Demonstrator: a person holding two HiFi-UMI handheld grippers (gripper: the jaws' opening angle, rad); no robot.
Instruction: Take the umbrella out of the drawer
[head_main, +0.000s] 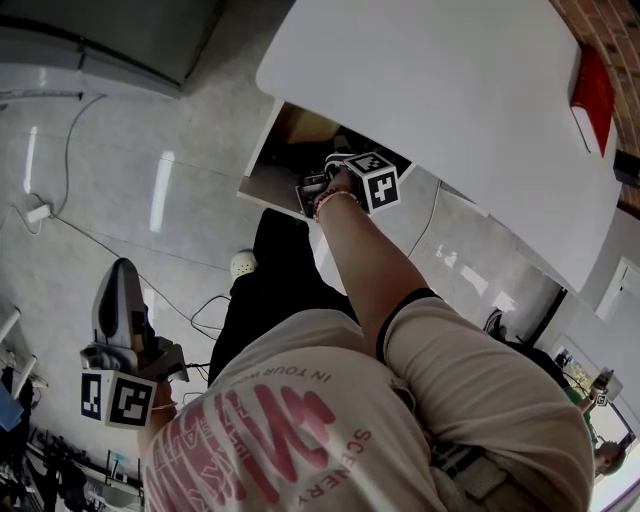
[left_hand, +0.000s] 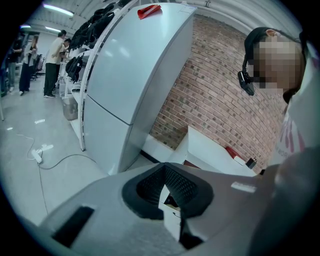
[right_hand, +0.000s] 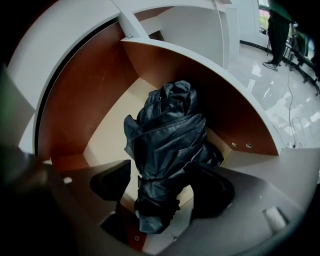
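Umbrella (right_hand: 165, 145), black and folded, lying inside the open drawer (right_hand: 210, 85), reaching to its near edge. Right claw (right_hand: 160, 175) spread wide around the near end, not clamped. Left claw (left_hand: 166, 172) pinched together on nothing, well apart from the drawer.

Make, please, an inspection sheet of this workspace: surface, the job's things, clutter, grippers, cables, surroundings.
Surface: white table, its drawer open below the top.
Job's things: black folded umbrella in the drawer.
Clutter: red object on the table.
Grippers: right gripper open inside the drawer, umbrella between its jaws; left gripper shut, empty, held low away from the table.
Cables: cable and power strip on the floor.
Surroundings: brick wall, grey cabinet, people standing.
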